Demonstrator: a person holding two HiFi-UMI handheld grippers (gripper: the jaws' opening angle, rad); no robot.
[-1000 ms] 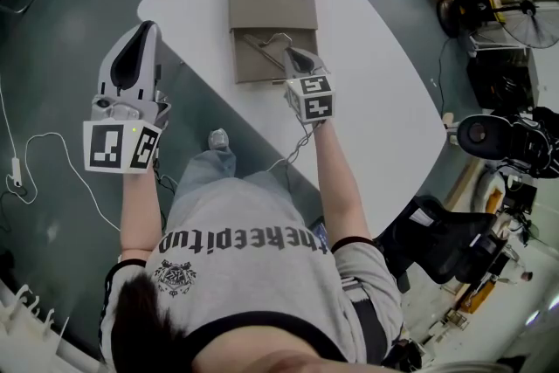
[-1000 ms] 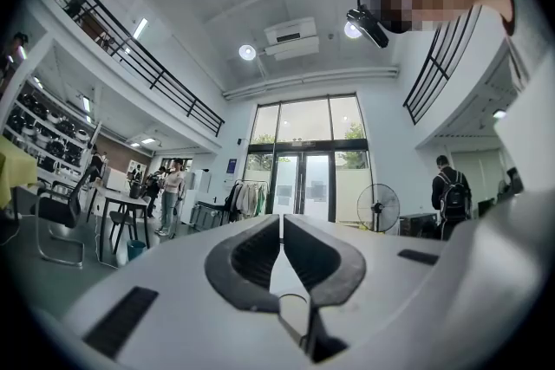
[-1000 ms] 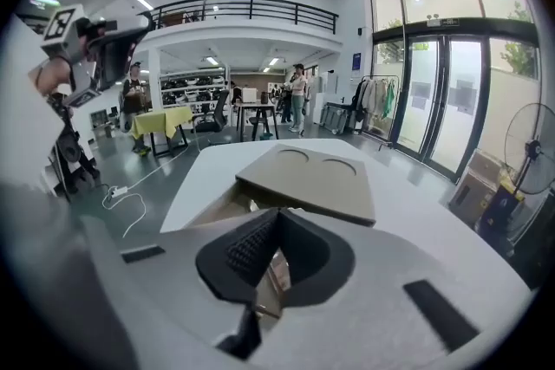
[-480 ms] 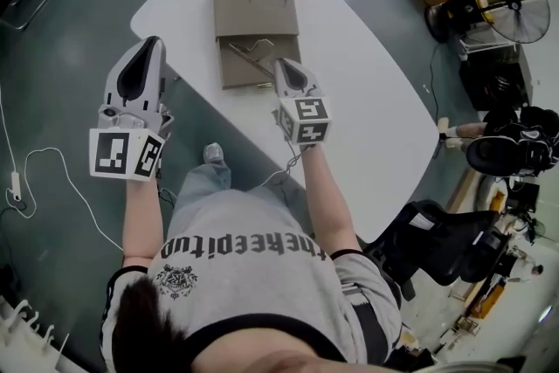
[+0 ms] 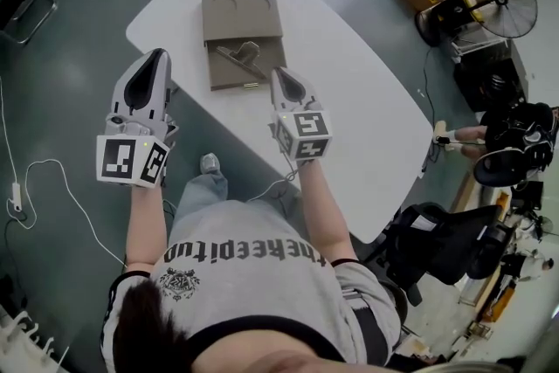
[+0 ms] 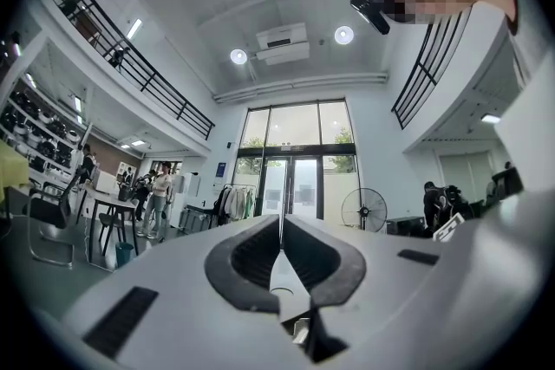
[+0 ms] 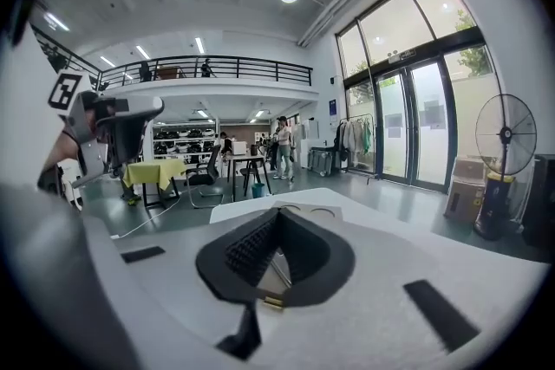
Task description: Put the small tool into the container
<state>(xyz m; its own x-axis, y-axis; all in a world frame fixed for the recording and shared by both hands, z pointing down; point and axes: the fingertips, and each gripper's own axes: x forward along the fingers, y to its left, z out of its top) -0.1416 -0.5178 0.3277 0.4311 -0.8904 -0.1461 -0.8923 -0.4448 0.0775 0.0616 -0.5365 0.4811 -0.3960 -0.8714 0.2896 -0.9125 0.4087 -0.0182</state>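
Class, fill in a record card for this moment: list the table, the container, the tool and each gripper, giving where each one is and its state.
table: white, rounded
container: brown tray on the table, two round recesses at its far end
small tool: metal, lying in the container's near compartment
left gripper: shut, empty, beside the table's left edge
right gripper: shut, empty, by the container's near right corner
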